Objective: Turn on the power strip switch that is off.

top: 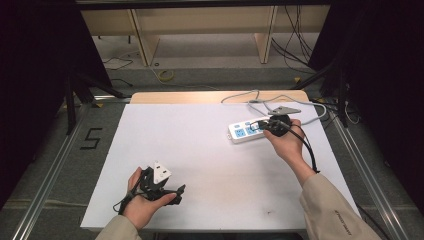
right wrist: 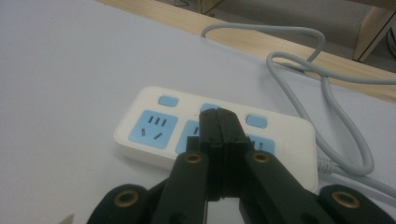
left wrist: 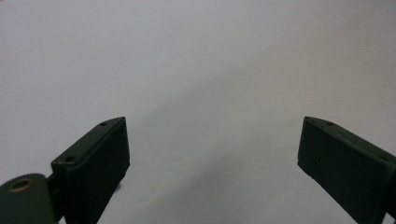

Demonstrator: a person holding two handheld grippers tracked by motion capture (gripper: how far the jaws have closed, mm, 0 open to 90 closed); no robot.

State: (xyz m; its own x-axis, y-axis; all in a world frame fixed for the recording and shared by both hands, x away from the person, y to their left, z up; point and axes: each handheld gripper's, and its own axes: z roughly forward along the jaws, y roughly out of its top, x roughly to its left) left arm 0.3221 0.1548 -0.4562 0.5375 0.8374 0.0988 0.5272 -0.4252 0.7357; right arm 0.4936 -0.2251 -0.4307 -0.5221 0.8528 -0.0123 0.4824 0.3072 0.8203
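Observation:
A white power strip [top: 246,132] with blue sockets and blue switches lies at the right back of the white table top; its grey cable [top: 280,102] loops behind it. My right gripper [top: 260,125] is over the strip, its jaws shut with nothing between them. In the right gripper view the closed tips [right wrist: 218,117] hang above the middle socket of the power strip [right wrist: 154,130], near the middle switch. My left gripper [top: 175,192] rests in the hand near the table's front left. In the left gripper view its jaws [left wrist: 212,158] stand wide open over bare white surface.
The white table sheet [top: 200,165] covers a wooden top whose far edge [top: 190,96] shows. Wooden shelf legs and loose cables stand on the floor behind. Metal rails run along both sides of the table.

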